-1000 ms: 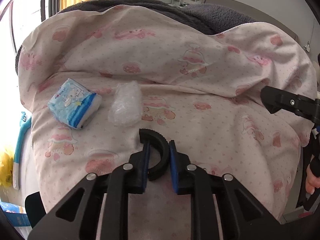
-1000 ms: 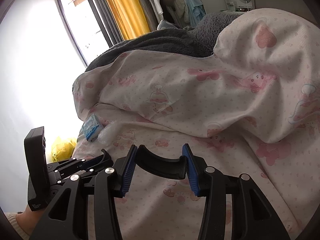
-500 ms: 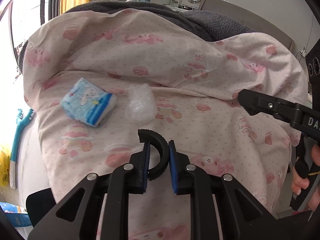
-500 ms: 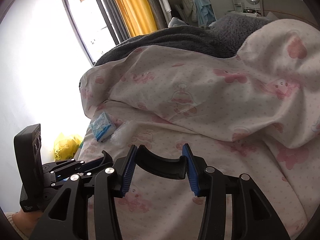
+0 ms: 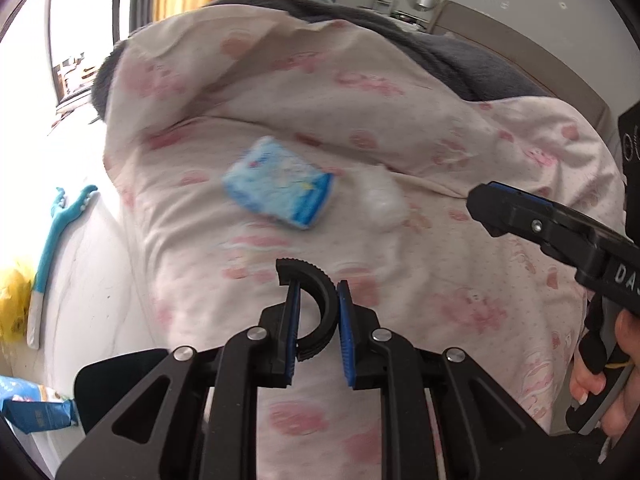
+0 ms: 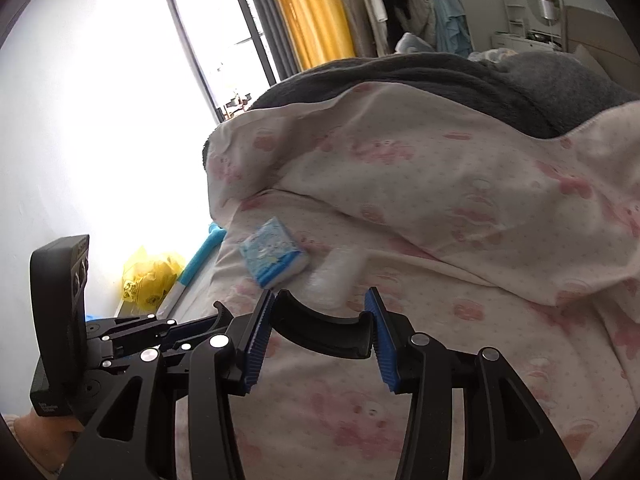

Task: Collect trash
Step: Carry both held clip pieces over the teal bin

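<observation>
A blue and white tissue pack [image 5: 278, 196] lies on the pink patterned quilt [image 5: 460, 280], with a crumpled clear plastic wrapper [image 5: 382, 202] just right of it. Both also show in the right wrist view, the pack [image 6: 274, 258] and the wrapper [image 6: 334, 278]. My left gripper [image 5: 318, 310] is nearly shut and empty, below the pack. My right gripper [image 6: 318, 326] is open and empty, just short of the wrapper; it shows in the left wrist view [image 5: 486, 206] to the wrapper's right.
A grey blanket [image 6: 460, 80] lies behind the quilt. A yellow bag [image 6: 150, 278] and a blue and white stick [image 5: 52, 248] lie on the floor left of the bed. A blue packet [image 5: 36, 410] lies at the lower left.
Both grippers have moved toward the pack and wrapper, which now sit closer and more central. The right gripper has come in from the right, near the wrapper. Jaw openings are unchanged.
</observation>
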Available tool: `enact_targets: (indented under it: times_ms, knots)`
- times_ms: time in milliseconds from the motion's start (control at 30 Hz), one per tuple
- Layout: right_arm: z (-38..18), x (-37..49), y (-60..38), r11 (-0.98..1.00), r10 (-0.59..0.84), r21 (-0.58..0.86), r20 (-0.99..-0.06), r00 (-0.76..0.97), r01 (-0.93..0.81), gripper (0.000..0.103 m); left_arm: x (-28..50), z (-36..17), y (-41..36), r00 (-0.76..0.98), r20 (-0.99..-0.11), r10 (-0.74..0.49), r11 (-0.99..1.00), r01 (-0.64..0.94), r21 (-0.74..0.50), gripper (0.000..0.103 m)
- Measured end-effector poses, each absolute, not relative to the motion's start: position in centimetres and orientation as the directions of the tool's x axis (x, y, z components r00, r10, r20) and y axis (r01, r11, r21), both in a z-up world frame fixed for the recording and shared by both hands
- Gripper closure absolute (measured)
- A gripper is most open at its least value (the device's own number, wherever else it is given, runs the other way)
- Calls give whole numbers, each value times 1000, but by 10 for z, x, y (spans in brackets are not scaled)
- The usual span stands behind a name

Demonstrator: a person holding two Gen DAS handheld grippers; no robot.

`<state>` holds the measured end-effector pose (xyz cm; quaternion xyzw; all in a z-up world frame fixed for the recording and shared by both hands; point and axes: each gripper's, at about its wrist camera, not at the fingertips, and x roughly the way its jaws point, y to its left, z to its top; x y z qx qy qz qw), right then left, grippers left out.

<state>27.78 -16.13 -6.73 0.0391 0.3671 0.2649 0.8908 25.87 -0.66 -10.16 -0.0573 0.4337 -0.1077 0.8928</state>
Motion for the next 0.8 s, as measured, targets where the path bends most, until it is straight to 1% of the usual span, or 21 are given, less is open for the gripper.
enact_targets:
  times_ms: [333, 533, 800]
  knots:
    - [-64, 272, -109, 821, 540, 250, -630, 558, -513, 56, 247, -104, 51, 595, -783, -180, 982, 64, -177, 83]
    - [-60, 264, -70, 796, 552, 204, -631, 545, -570, 56, 238, -110, 83, 582, -797, -159, 984, 28, -176, 83]
    - [-61, 253, -23, 749, 582, 182, -641, 500, -637, 56, 226, -133, 119, 517, -844, -141, 985, -14, -172, 83]
